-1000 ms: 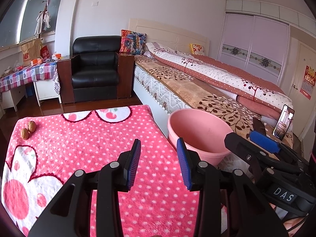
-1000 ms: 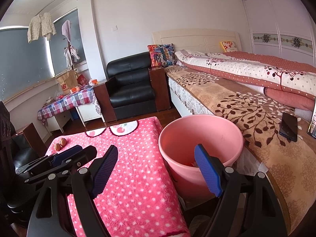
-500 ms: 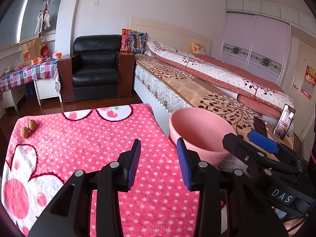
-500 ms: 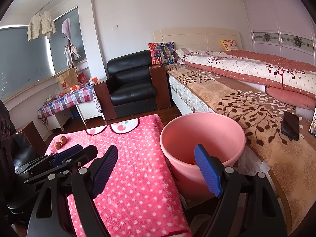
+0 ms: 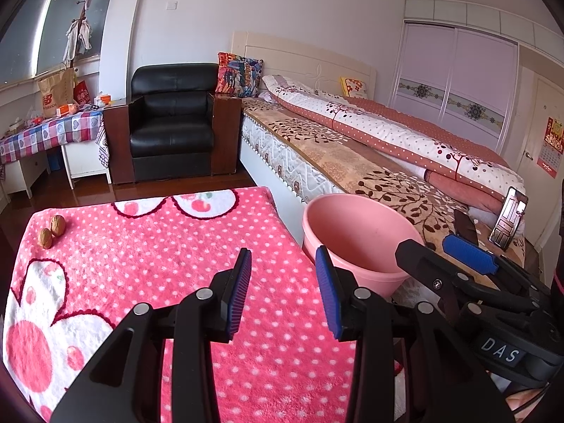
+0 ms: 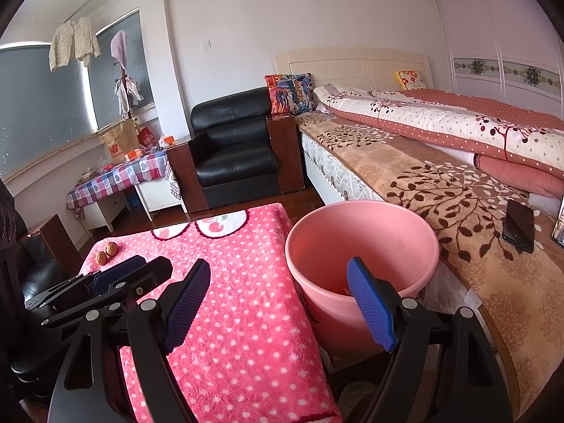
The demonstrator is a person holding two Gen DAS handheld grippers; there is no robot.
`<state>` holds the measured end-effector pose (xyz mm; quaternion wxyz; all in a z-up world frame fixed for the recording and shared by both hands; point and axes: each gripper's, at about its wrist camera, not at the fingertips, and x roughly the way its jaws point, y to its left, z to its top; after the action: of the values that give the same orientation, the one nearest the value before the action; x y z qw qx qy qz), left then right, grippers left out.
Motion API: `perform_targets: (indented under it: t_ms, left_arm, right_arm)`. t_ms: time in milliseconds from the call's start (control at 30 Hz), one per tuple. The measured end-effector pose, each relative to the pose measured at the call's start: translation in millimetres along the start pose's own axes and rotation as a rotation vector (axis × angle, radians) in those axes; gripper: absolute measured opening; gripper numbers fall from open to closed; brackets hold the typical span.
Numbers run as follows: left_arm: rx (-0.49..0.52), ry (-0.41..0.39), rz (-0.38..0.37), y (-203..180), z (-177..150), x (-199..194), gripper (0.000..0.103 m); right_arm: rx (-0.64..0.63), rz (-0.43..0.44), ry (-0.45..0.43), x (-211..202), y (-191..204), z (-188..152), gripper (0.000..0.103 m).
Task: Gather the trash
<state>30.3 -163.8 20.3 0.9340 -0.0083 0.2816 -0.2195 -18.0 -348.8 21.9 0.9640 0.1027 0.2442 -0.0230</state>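
Note:
Two brown walnuts (image 5: 52, 231) (image 6: 106, 252) lie at the far left corner of the table under a pink polka-dot blanket (image 5: 148, 253) (image 6: 246, 282). A pink bucket (image 5: 352, 208) (image 6: 363, 208) stands on the floor between the table and the bed, with something red (image 6: 339, 289) at its bottom. My left gripper (image 5: 283, 264) (image 6: 155, 264) hovers open over the blanket with nothing between its blue pads. My right gripper (image 6: 278, 268) (image 5: 426, 246) is open too, empty, over the table's right edge and the bucket's near rim.
A bed (image 6: 440, 183) with a brown leaf-pattern cover runs along the right, with a dark phone (image 6: 518, 225) lying on it and a second phone (image 5: 509, 218) propped upright. A black armchair (image 5: 172, 123) and a checked side table (image 5: 46, 134) stand beyond the table.

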Motion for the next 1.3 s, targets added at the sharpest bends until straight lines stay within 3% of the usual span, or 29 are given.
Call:
perform_targets:
  t_ms: [1000,1300]
  left_arm:
    - [0.001,-0.006,0.021,6,-3,6,0.038]
    - [-0.016,0.034,0.051,14,-4,14,0.038]
  right_arm:
    - [-0.003,0.002,0.025,12,0,-8,0.079]
    - [-0.015,0.010,0.039,18,5,-10,0.079]
